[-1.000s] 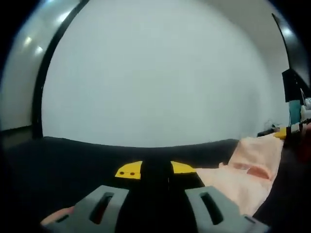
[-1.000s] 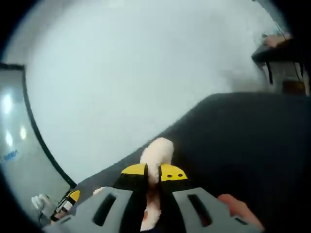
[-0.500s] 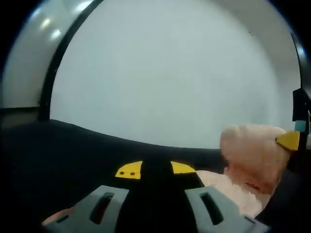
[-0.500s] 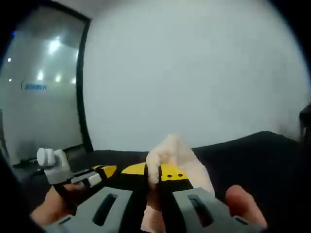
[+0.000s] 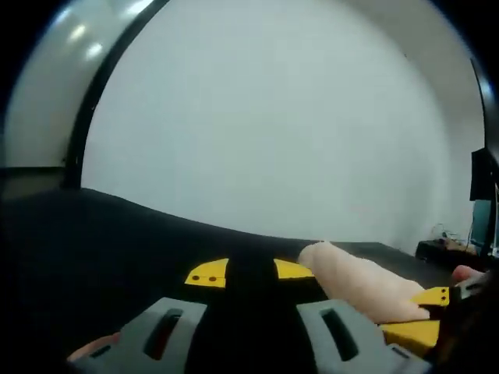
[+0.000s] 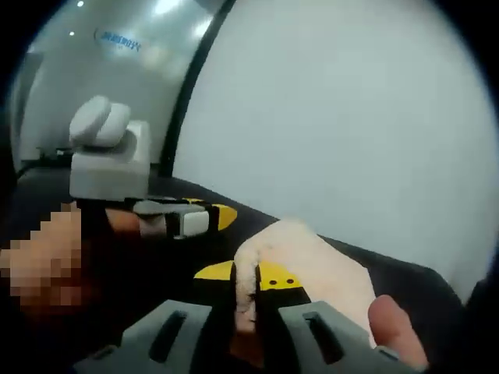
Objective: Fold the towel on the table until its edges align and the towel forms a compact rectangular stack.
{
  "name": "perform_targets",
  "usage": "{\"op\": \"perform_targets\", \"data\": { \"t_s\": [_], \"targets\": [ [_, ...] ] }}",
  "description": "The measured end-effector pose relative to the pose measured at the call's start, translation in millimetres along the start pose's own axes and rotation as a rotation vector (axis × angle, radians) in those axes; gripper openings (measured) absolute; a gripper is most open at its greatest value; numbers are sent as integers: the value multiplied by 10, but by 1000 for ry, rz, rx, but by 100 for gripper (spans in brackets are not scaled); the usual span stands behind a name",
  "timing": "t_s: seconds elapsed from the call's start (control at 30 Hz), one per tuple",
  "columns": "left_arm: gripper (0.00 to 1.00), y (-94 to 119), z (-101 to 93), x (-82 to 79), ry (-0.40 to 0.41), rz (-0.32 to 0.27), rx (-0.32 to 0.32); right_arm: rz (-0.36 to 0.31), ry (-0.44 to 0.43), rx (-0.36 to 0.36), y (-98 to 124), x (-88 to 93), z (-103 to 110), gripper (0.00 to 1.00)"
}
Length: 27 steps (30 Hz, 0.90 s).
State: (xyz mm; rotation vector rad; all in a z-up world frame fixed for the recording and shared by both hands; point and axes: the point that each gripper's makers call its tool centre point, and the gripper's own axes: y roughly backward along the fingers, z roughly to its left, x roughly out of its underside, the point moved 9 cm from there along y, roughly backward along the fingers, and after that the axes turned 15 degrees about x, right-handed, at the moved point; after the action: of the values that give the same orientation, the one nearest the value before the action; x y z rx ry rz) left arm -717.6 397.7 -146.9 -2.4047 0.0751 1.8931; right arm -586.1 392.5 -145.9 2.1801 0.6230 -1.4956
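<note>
The pink towel (image 6: 312, 257) is bunched on the black table (image 6: 413, 284), and my right gripper (image 6: 245, 274) is shut on a fold of it that stands up between the yellow jaw tips. In the left gripper view the towel (image 5: 355, 282) lies low just right of my left gripper (image 5: 251, 273), whose jaws are shut with no cloth showing between them. The right gripper (image 5: 427, 302) enters that view from the right, clamped on the towel's end. The left gripper (image 6: 191, 221) reaches in from the left in the right gripper view, close to the towel.
The dark tabletop (image 5: 109, 234) stretches away to the left. A white wall (image 5: 273, 125) stands behind it, with a black-framed glass partition (image 6: 117, 70) at the side. A dark monitor (image 5: 483, 173) is at the far right. A fingertip (image 6: 394, 326) rests by the right jaw.
The right gripper has carried its towel fold across and down toward the left gripper, which now appears much nearer. The towel that stood raised at the right now lies low on the table.
</note>
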Motion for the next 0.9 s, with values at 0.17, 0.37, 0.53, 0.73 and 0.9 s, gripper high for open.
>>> {"op": "perform_targets", "data": {
  "t_s": [0.17, 0.37, 0.53, 0.73, 0.9],
  "targets": [
    [22, 77, 41, -58, -8, -40, -54, 32, -6, -182, 94, 54, 234, 35],
    [21, 75, 192, -94, 22, -62, -82, -90, -323, -242, 441, -330, -394, 34],
    [21, 19, 172, -138, 2, -73, -38, 37, -468, -192, -92, -37, -928, 35],
    [23, -40, -236, -421, -175, -248, 217, 97, -312, -220, -301, 282, -541, 48],
    [27, -308, -504, -266, -238, -142, 354, 95, -278, -244, -271, 359, -535, 48]
  ]
}}
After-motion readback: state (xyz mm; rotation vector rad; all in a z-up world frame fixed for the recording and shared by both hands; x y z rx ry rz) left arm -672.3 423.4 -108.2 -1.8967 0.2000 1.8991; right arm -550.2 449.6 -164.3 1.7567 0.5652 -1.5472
